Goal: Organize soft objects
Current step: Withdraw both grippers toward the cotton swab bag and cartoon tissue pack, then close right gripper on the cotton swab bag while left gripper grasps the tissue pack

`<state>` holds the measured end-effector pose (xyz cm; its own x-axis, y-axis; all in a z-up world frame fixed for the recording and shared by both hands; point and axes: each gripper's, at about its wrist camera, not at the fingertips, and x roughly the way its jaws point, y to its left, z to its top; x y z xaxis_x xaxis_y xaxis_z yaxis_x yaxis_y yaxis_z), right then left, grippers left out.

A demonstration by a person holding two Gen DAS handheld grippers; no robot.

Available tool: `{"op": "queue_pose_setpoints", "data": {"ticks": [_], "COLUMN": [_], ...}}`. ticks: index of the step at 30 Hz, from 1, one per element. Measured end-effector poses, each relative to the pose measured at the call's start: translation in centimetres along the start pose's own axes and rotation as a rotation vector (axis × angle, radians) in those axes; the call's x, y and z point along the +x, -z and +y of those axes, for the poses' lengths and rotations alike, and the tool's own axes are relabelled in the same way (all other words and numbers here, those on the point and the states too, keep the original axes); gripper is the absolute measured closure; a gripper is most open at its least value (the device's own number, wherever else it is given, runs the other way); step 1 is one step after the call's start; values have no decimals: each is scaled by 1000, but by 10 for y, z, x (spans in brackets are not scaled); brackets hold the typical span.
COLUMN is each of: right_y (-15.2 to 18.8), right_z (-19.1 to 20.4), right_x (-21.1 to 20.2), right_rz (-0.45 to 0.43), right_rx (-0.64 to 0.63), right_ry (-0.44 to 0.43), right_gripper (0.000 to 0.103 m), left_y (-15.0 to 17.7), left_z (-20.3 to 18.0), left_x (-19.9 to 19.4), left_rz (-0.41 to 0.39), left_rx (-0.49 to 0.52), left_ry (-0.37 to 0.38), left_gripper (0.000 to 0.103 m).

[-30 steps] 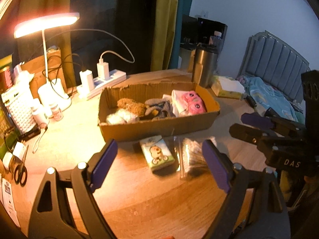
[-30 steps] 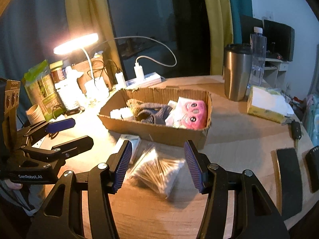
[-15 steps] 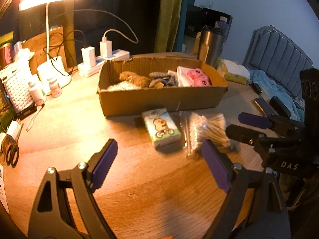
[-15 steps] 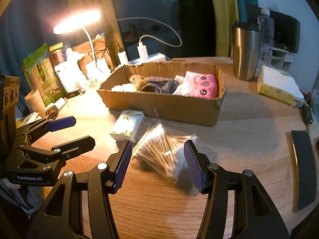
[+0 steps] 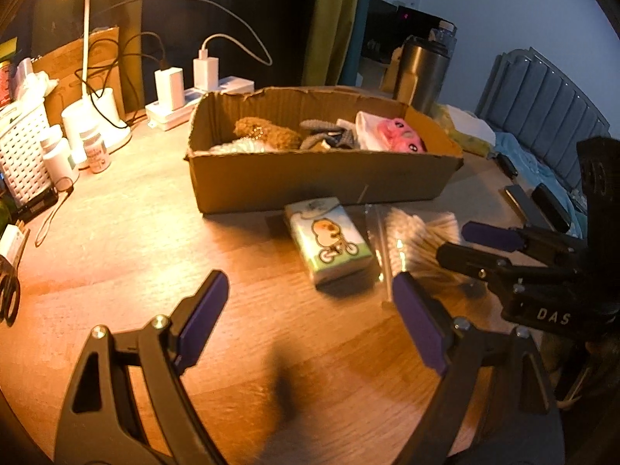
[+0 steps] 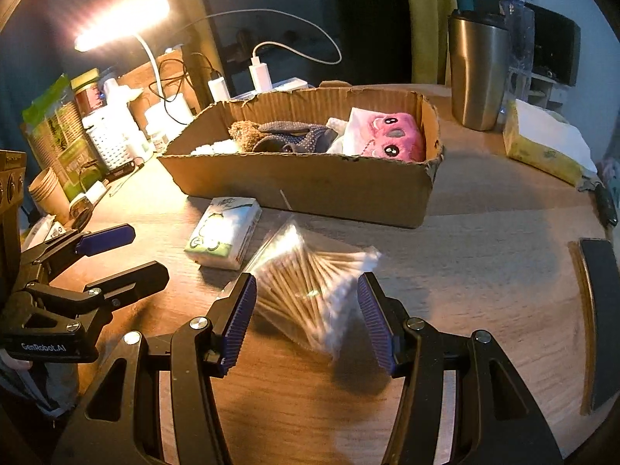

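Mostly done, I judge: the box [image 6: 310,190] already holds the plush [image 6: 391,139] and cloths. On the tabletop [image 6: 484,271] remain a tissue pack [image 6: 223,238] and swab bag [image 6: 314,286]. My right tool [image 6: 306,323] straddles the bag, apart; my left tool [image 5: 310,317] gapes empty.

Box wall [image 5: 321,182] hides the toys' lower parts.
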<state>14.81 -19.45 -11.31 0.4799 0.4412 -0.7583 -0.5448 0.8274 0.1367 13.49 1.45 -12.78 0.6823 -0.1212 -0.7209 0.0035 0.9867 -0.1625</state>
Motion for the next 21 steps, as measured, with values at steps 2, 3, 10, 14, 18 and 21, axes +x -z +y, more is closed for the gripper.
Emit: {"op": "queue_pose_setpoints", "data": {"ticks": [2, 3, 10, 14, 18, 21], "right_y": [-3, -4, -10, -10, -9, -10], "right_z": [0, -1, -8, -10, -14, -17], "right_x": [4, 5, 16, 22, 25, 27], "right_rz": [6, 8, 27, 38, 42, 41], "right_rx": [0, 1, 11, 17, 29, 32], "right_ry": [1, 0, -4, -17, -38, -51], "right_gripper": [45, 45, 45, 45, 44, 43], "left_y": [-2, -3, -18, -28, -33, -34], "left_z": [3, 4, 11, 9, 8, 8], "left_x": [3, 5, 17, 27, 37, 47], "left_rz": [6, 8, 11, 13, 25, 48], "left_rx": [-2, -2, -10, -4, 1, 0], "left_ry": [4, 5, -5, -20, -35, -52], "left_gripper": [15, 15, 15, 15, 15, 15]}}
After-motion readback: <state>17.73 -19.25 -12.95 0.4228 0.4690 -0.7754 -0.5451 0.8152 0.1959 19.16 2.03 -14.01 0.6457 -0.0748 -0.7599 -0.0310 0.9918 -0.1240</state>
